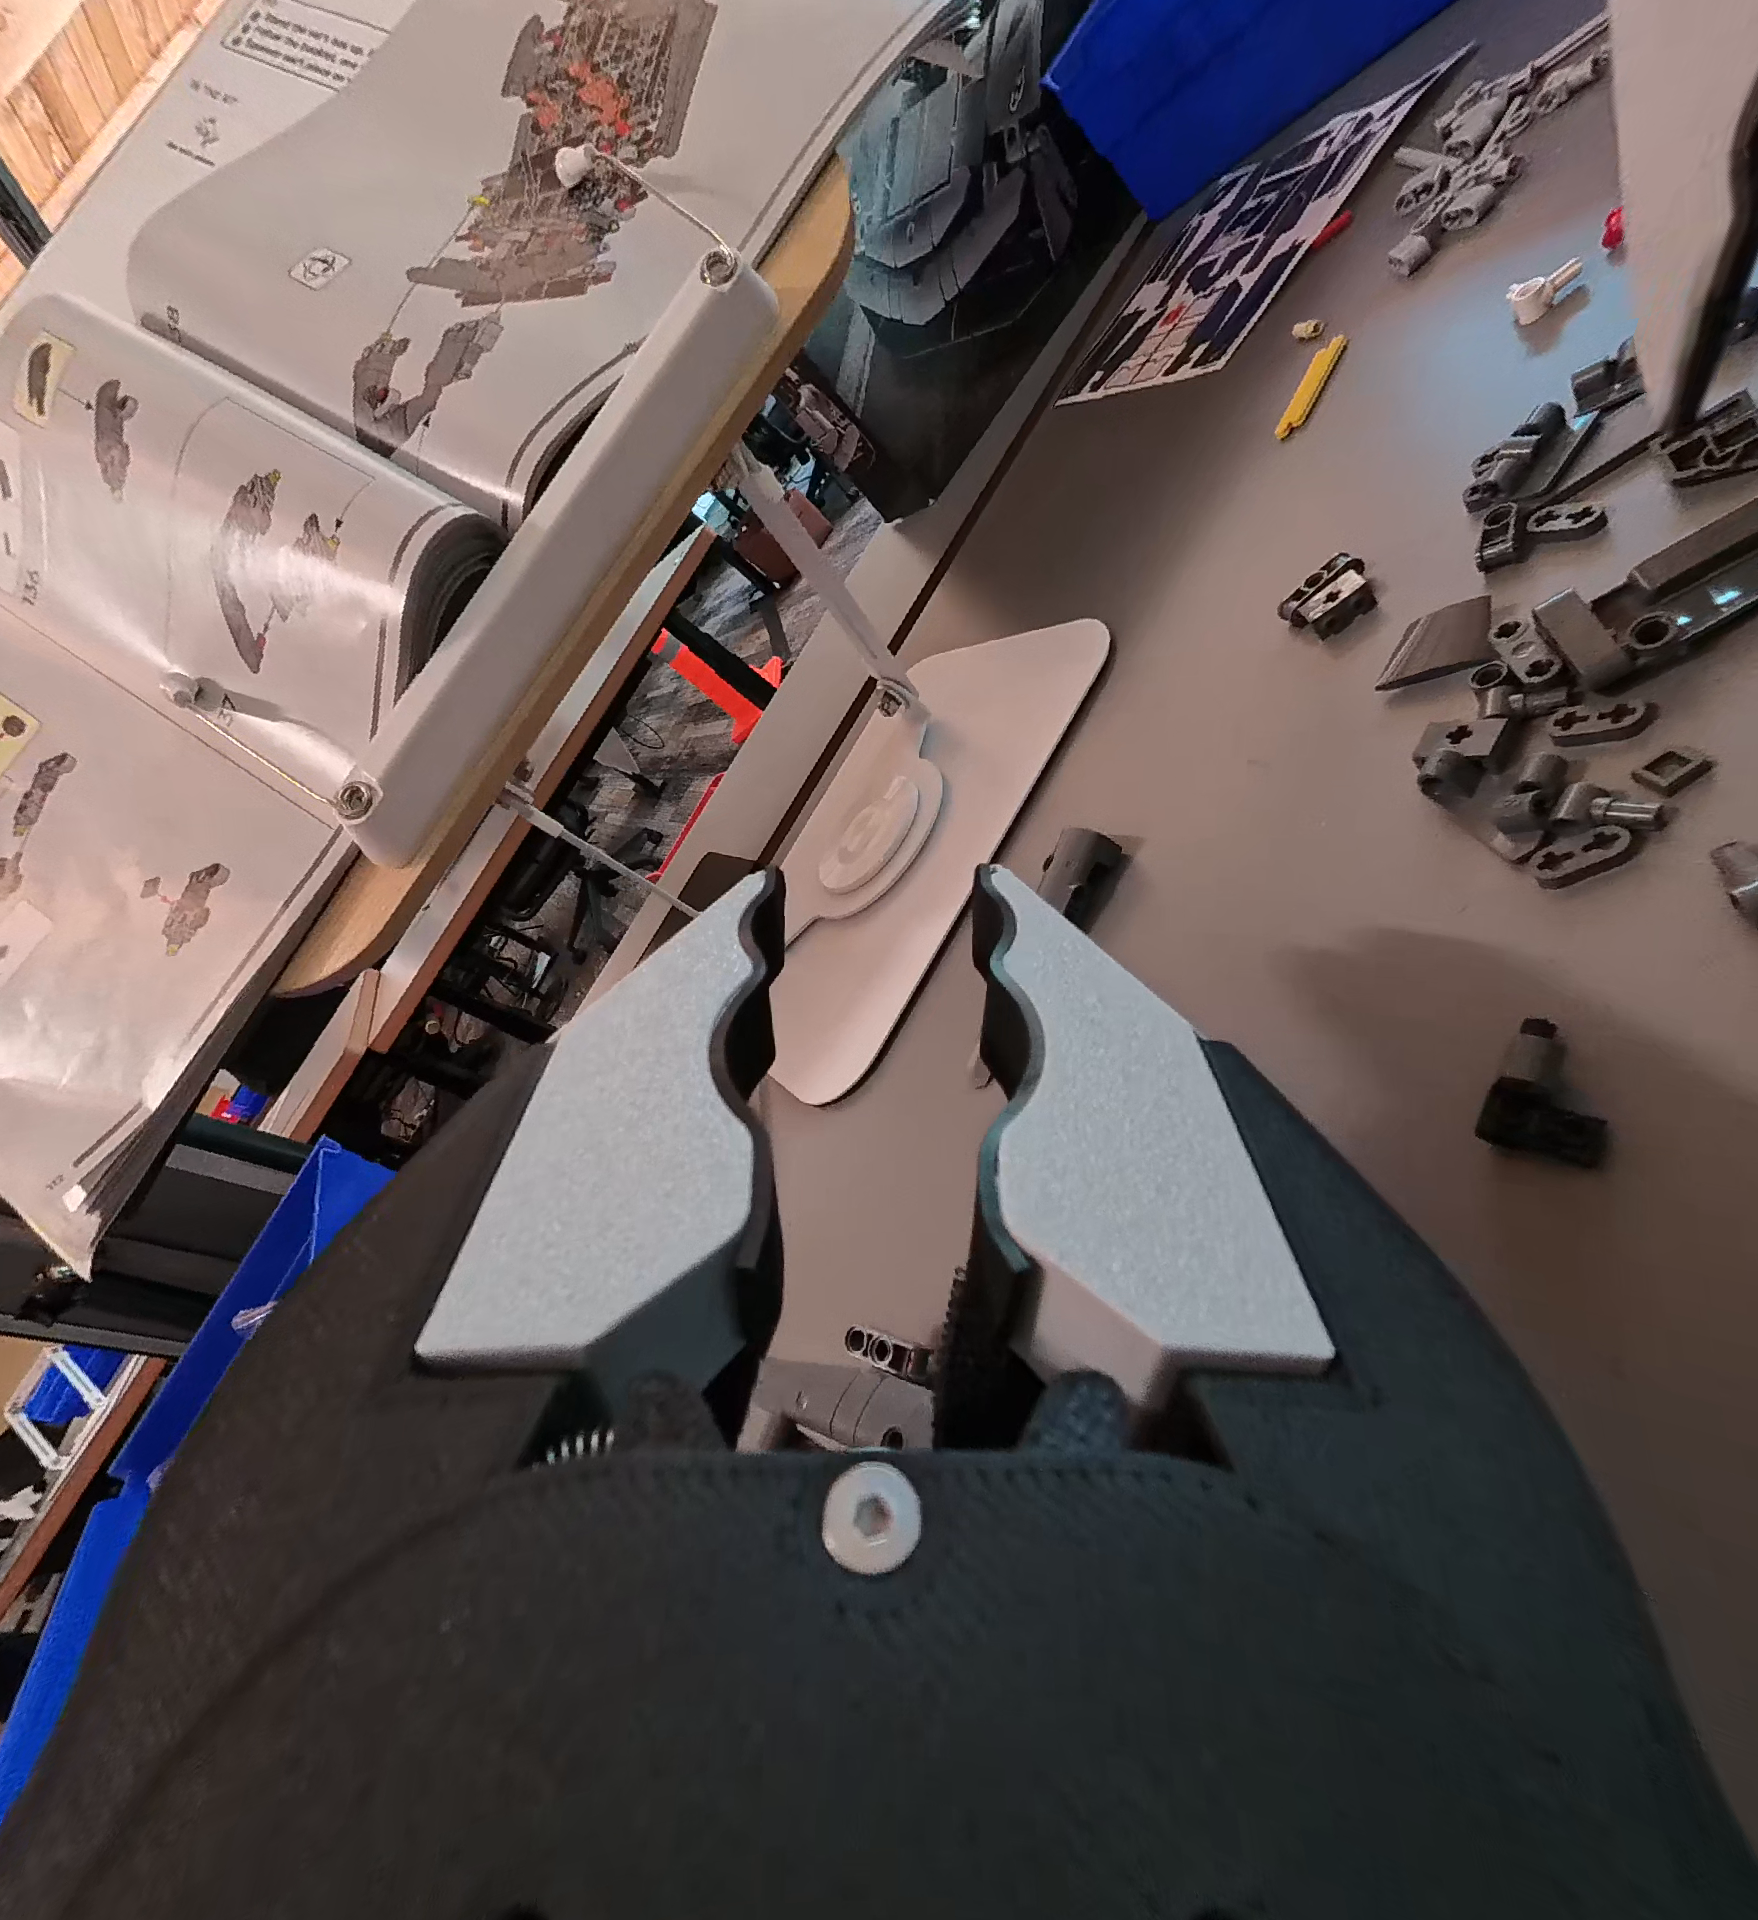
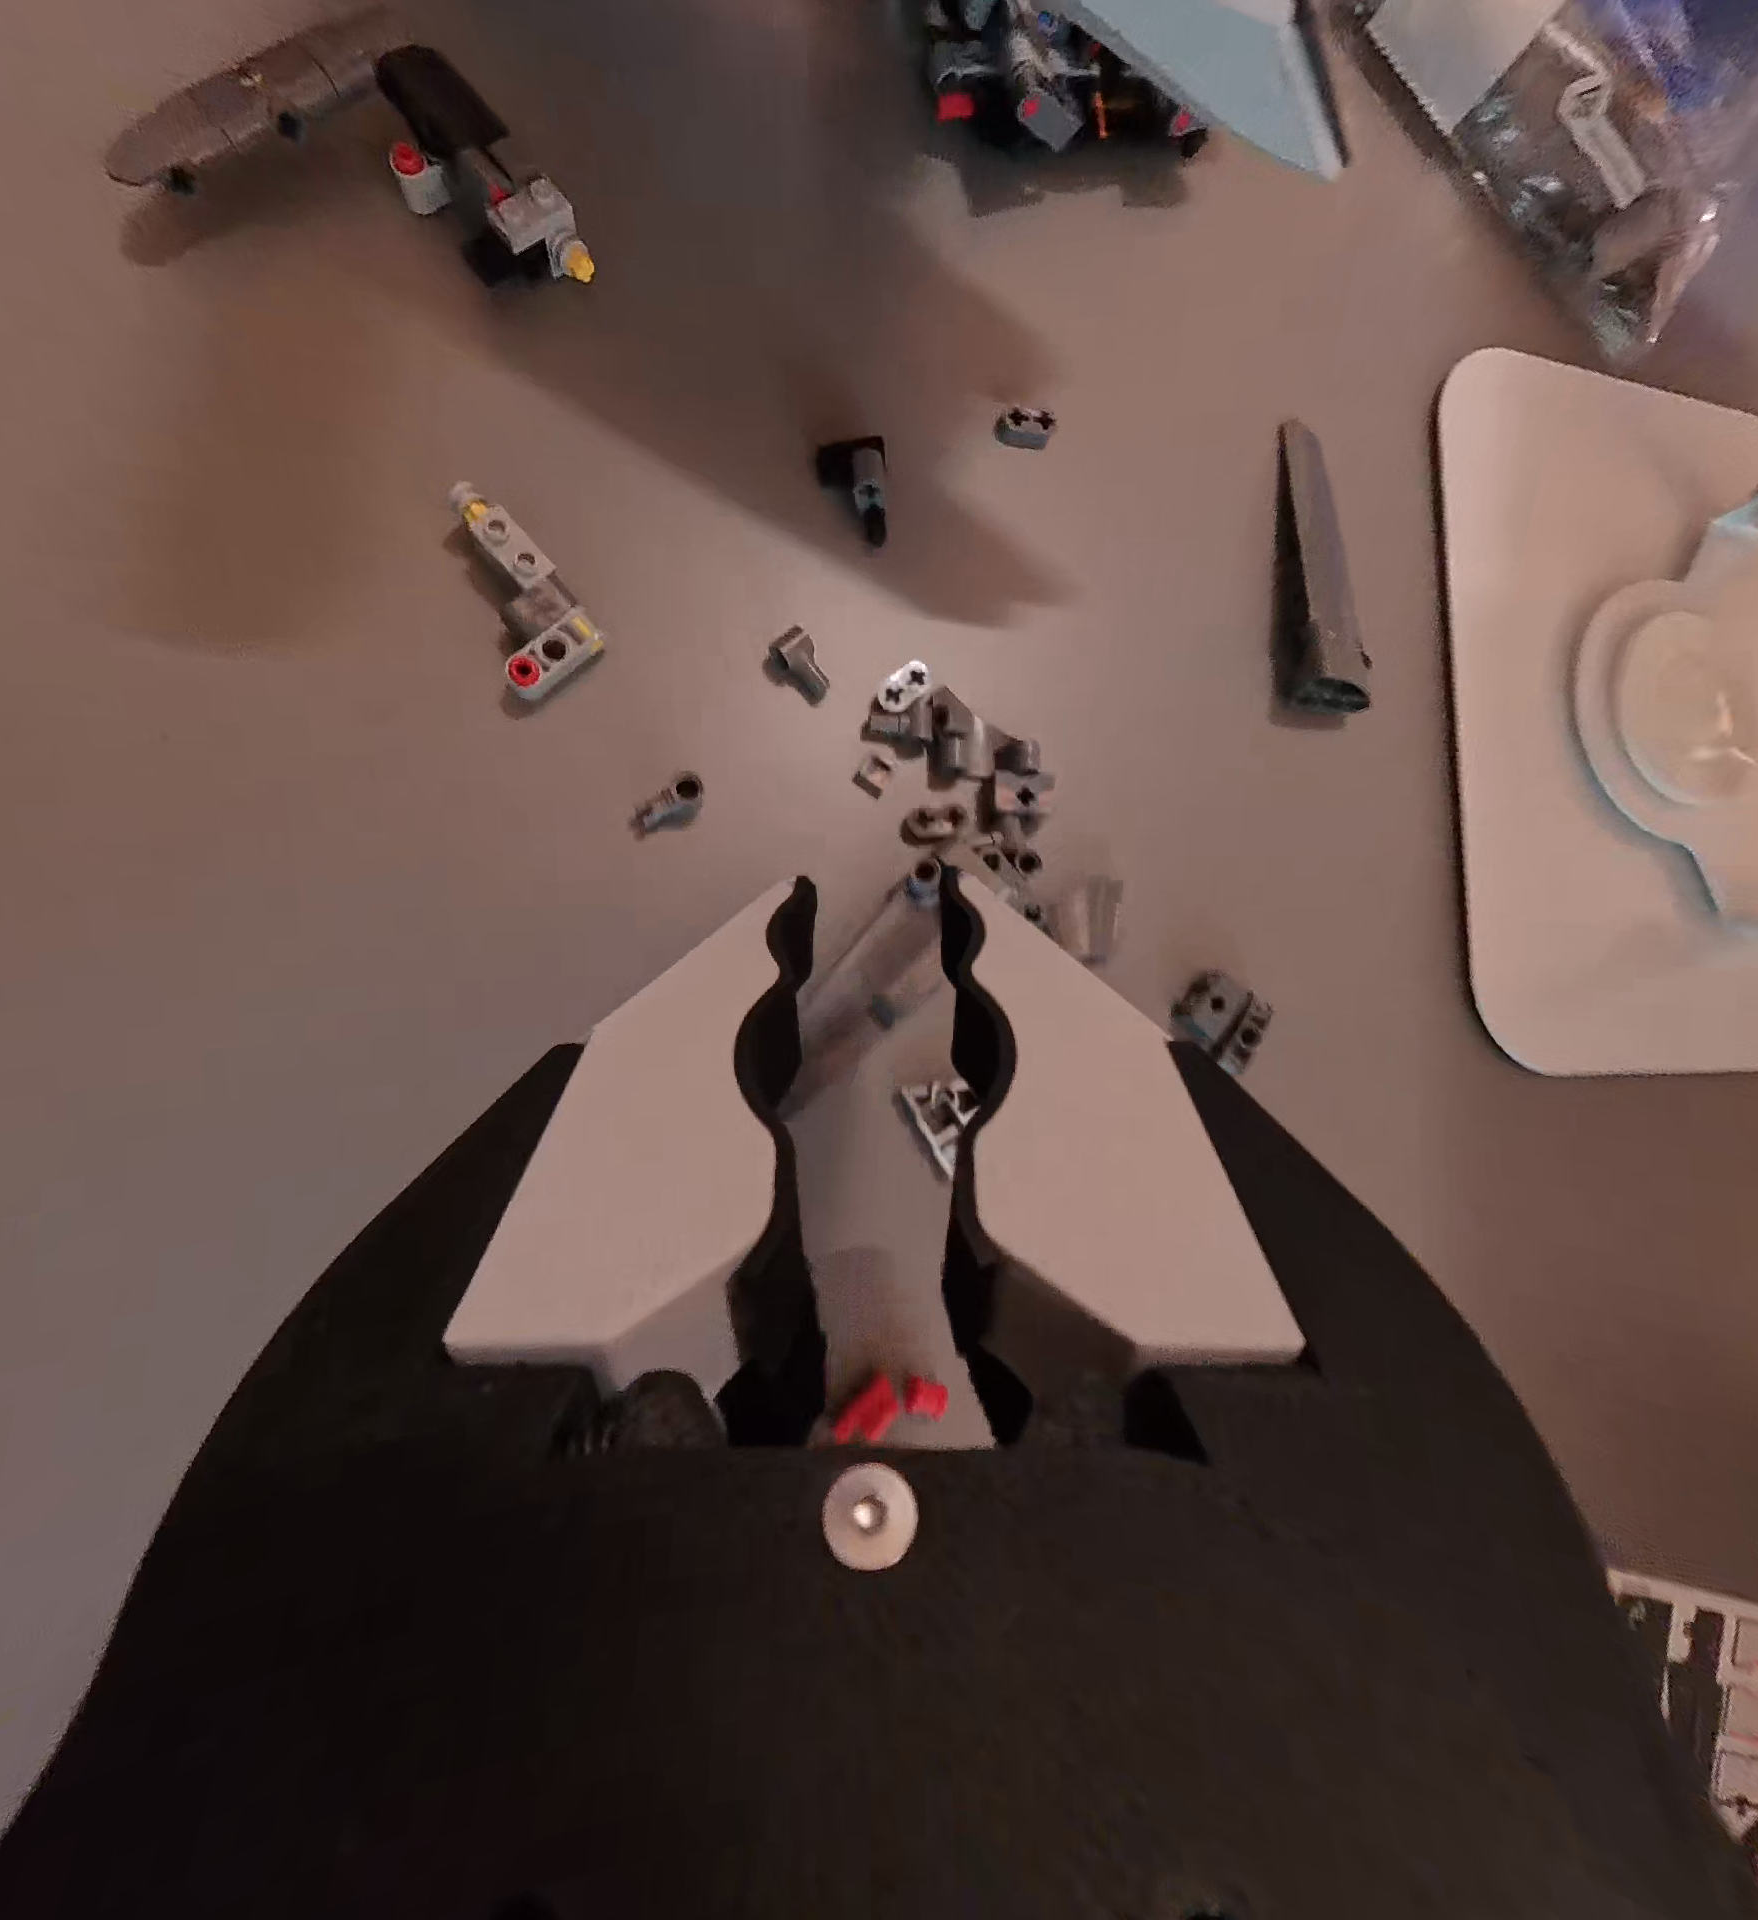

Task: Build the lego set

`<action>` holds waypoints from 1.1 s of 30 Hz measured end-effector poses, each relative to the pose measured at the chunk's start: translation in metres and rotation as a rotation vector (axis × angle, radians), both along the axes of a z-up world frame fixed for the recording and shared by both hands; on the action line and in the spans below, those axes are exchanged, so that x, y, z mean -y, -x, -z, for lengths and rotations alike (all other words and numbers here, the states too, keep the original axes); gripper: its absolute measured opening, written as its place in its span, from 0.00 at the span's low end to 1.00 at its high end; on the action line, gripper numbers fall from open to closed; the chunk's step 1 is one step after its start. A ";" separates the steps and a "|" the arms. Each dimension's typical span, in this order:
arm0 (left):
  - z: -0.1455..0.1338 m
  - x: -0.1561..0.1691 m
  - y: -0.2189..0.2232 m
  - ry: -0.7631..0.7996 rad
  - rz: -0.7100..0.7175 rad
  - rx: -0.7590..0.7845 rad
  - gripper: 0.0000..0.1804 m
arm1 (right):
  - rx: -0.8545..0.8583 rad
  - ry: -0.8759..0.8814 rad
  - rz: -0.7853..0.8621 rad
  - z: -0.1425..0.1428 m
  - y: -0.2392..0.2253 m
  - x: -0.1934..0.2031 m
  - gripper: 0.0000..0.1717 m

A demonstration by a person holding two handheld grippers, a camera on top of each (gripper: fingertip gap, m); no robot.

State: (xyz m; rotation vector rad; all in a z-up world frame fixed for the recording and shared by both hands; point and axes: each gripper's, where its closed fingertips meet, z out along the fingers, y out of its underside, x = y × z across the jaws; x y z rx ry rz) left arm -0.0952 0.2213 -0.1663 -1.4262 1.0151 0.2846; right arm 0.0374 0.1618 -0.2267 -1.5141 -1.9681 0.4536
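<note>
We see the left gripper (image 1: 880,883) with its jaws parted and nothing between them, hovering over the near end of a smooth white stand base (image 1: 1010,727) at the table's far left edge. An open instruction booklet (image 1: 231,468) sits clipped above it. To the right, bare grey table (image 1: 1218,1195) leaves open room. Farther right, the right gripper (image 2: 875,894) stands narrowly parted over a long grey plate (image 2: 870,987), blurred; its pads do not grip it. A heap of small grey plastic bricks (image 2: 968,769) lies just beyond.
</note>
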 end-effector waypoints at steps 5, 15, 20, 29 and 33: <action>-0.003 -0.001 0.005 -0.005 -0.013 0.007 0.19 | 0.047 0.018 0.010 0.022 0.028 0.002 0.09; -0.002 0.002 -0.001 -0.003 0.016 0.002 0.19 | 0.126 0.162 0.034 0.037 0.039 -0.001 0.06; -0.005 0.004 -0.002 -0.011 0.020 0.005 0.18 | 0.144 0.218 0.036 0.038 0.039 0.001 0.04; -0.005 0.004 -0.002 -0.010 0.022 0.006 0.19 | 0.133 0.231 0.044 0.037 0.031 0.003 0.03; -0.005 0.004 -0.004 -0.010 0.026 0.004 0.18 | 0.131 0.229 0.046 0.037 0.021 0.007 0.03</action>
